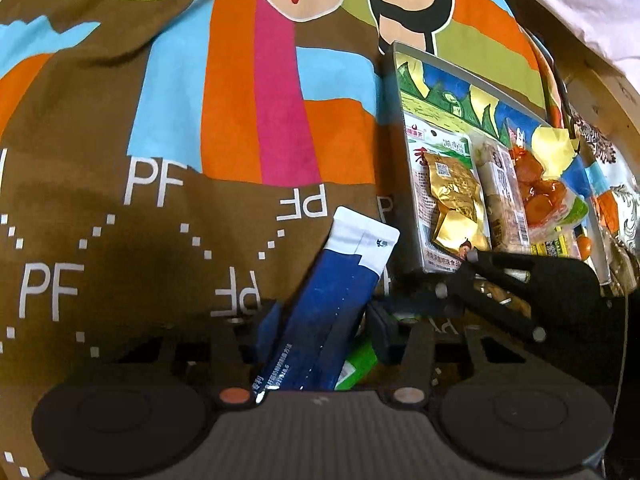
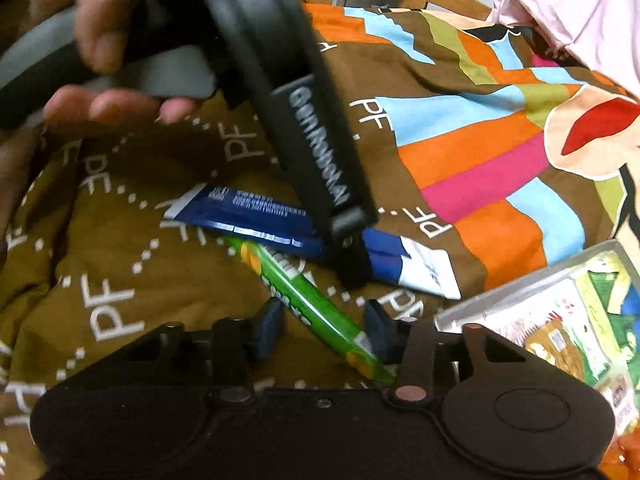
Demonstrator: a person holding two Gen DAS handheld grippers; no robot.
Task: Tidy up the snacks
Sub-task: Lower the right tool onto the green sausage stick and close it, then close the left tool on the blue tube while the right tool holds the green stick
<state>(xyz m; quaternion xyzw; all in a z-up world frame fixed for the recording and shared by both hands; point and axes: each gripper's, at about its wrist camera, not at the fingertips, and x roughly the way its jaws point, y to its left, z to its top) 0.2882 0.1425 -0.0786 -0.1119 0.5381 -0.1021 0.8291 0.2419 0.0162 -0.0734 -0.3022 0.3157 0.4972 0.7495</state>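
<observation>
The left gripper (image 1: 324,330) has its jaws spread, and the blue stick packet (image 1: 332,308) sits right between them, its white end pointing forward past the tips. The pads stand either side of it with a little daylight showing, so it is framed, not visibly pinched. A sliver of the green stick packet (image 1: 360,364) peeks out beneath the blue one, toward the right jaw.

Over on the right wrist view, the right gripper (image 2: 324,330) is also spread wide, jaws straddling the green stick packet (image 2: 304,312), which runs diagonally through the gap and lies flat on the patterned cloth (image 2: 120,240). The far end of the green packet tucks under the blue stick packet (image 2: 260,220), just ahead of the jaws. The left gripper (image 2: 352,264) comes down onto that blue packet from above, held in the person's left hand (image 2: 100,40).

Off to the right of both sets of jaws sits the snack tray (image 1: 400,152), already carrying a gold foil pouch (image 1: 452,200) and a bag of orange-red pieces (image 1: 540,188) side by side. In the right wrist view the tray's corner (image 2: 520,284) lies just beyond the right jaw.
</observation>
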